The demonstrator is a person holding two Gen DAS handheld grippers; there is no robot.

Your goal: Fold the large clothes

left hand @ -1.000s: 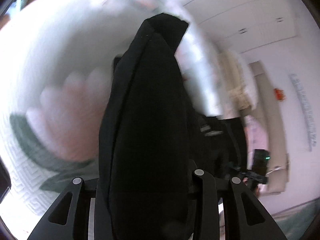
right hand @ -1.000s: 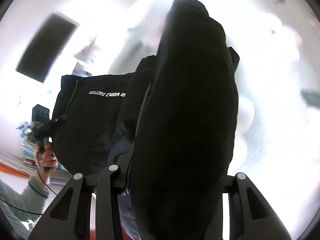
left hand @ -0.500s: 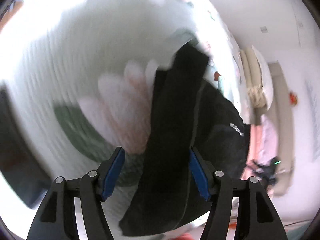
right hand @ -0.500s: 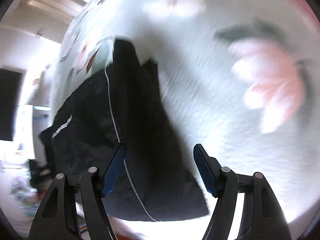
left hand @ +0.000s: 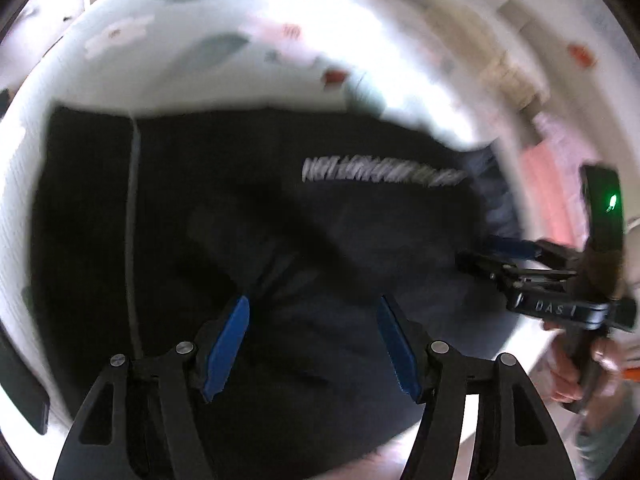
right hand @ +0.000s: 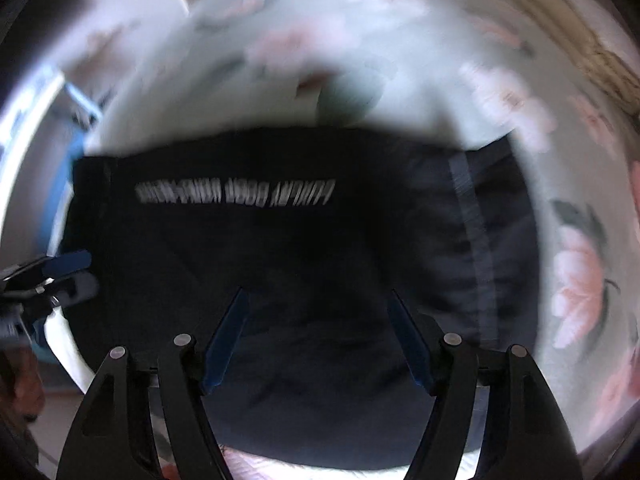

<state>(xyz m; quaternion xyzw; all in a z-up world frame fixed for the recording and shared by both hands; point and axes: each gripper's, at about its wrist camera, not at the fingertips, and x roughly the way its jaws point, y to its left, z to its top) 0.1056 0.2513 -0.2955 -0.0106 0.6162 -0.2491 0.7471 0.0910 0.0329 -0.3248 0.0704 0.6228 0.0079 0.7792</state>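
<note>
While both pictures smear with motion blur, your left gripper hangs over the black garment with its blue-padded fingers spread wide and nothing between them. Your right gripper is the same: fingers wide apart, empty, above the dark cloth. That garment lies spread flat on the floral bedspread, a line of white lettering across it and a pale stripe running down one side. From your left view, the right gripper sits at the garment's right edge. From your right view, the left one sits at its left edge.
</note>
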